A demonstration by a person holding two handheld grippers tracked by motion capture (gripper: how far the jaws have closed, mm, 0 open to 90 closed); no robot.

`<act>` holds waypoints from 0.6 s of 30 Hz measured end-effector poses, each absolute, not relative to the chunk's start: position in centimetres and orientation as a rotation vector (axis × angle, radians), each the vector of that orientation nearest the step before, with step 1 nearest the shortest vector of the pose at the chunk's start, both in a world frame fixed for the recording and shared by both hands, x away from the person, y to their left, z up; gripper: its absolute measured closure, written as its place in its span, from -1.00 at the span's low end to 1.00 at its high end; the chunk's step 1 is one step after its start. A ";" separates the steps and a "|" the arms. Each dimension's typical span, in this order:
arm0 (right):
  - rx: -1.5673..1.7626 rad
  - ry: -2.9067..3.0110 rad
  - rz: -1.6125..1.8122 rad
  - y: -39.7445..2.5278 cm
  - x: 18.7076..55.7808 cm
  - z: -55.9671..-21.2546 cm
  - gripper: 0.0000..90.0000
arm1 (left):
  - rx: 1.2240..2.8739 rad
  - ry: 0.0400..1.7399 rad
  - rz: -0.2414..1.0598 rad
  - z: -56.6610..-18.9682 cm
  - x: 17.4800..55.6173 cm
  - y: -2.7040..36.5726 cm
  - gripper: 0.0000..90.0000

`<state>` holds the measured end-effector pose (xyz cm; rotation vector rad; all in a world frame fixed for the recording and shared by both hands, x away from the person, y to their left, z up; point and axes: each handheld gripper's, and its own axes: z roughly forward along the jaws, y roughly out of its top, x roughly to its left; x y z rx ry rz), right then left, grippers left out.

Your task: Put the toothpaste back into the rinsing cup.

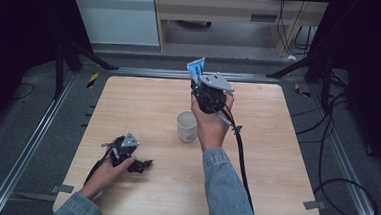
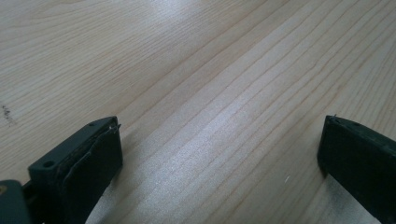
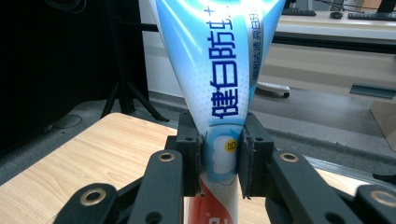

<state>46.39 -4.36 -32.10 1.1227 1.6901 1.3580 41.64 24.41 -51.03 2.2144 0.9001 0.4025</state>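
My right gripper [image 1: 200,83] is lifted above the far middle of the table and is shut on a blue and white toothpaste tube [image 1: 196,68]. In the right gripper view the tube [image 3: 224,65] stands upright between the jaws, its flat crimped end up and a red part low down. A white cup [image 1: 186,126] stands on the table just below and left of that hand. My left gripper [image 1: 142,164] rests low on the near left of the wooden table [image 1: 275,158], held by a hand. Its jaws stand wide open over bare wood [image 2: 219,121], with nothing between them.
Black cables trail from both grippers across the table. Black stand legs [image 1: 86,53] and metal rails [image 1: 31,138] flank the table on grey carpet. Pale furniture [image 1: 234,20] stands behind the far edge.
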 end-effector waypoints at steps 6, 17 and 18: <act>1.128 1.696 1.362 -4.3 46.3 -32.6 0.63 | 2.214 0.900 0.402 -51.0 41.6 24.4 -1.00; 1.138 1.710 1.368 -3.9 46.2 -33.6 0.63 | 2.214 0.900 0.403 -51.0 41.6 24.4 -1.00; 1.141 1.712 1.369 -3.7 46.2 -33.8 0.63 | 2.214 0.900 0.402 -51.0 41.6 24.4 -1.00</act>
